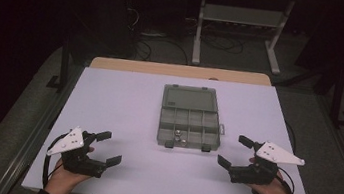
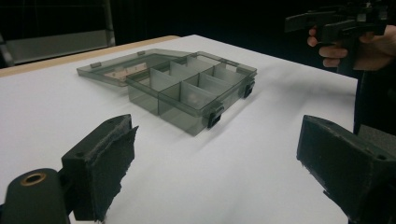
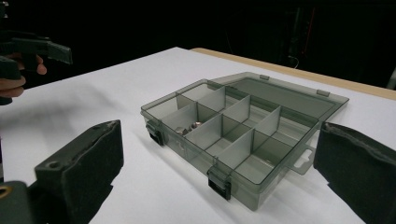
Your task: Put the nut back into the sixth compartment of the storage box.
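The table [image 1: 124, 101], covered in white with a strip of bare wood along its far edge, carries one thing: a smoky, see-through plastic organiser box [image 1: 190, 117] sitting about midway across, a little toward the far edge. Its lid [image 1: 189, 98] lies swung fully open and flat on the table behind the tray, and the dividers split the tray into small compartments. Two black latches [image 3: 219, 183] hang on the near wall.

I'd judge the box light and stiff but thin-walled, the smooth plastic likely to slip on the cover if pushed. The near wall by a latch, or a side wall, looks the soundest place to pinch; the lid's free edge would do for closing it, though a hard squeeze might flex or crack it.

The left tool [image 1: 100, 148] hovers near the table's near-left corner, its jaws spread wide on nothing. The right tool [image 1: 236, 150] sits toward the near-right corner, likewise gaping and empty. Both are well apart from the box.

Smallest of all, a few little metal pieces [image 3: 189, 128], perhaps nuts, sit in a compartment at the near-left of the tray; they would rattle loose if the box tipped.
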{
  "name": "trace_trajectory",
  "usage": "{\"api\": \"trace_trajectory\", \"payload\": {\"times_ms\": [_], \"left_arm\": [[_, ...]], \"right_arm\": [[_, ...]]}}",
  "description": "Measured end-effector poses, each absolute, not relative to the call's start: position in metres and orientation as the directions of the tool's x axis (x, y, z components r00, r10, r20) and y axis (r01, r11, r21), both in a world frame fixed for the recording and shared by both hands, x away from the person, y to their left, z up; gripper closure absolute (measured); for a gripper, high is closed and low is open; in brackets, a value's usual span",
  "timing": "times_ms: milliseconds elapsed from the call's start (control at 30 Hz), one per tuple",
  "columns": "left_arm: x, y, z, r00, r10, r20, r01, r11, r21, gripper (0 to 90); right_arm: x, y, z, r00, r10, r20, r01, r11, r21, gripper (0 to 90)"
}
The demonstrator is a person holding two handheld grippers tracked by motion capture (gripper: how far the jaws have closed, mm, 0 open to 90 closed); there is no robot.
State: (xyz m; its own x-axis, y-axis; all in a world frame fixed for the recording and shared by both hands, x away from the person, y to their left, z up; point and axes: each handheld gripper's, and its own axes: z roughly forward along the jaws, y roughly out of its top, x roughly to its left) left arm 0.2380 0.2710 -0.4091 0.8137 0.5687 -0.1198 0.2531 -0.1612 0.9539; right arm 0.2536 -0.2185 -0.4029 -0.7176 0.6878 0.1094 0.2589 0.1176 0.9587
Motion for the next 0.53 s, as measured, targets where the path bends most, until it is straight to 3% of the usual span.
{"api": "trace_trajectory", "payload": {"times_ms": [533], "left_arm": [[0.2377, 0.2692, -0.4103, 0.825, 0.556, -0.104, 0.244, -0.184, 0.952, 10.3]], "right_arm": [[0.252, -0.223, -0.401, -0.716, 0.689, 0.112, 0.246, 0.099, 0.964, 1.2]]}}
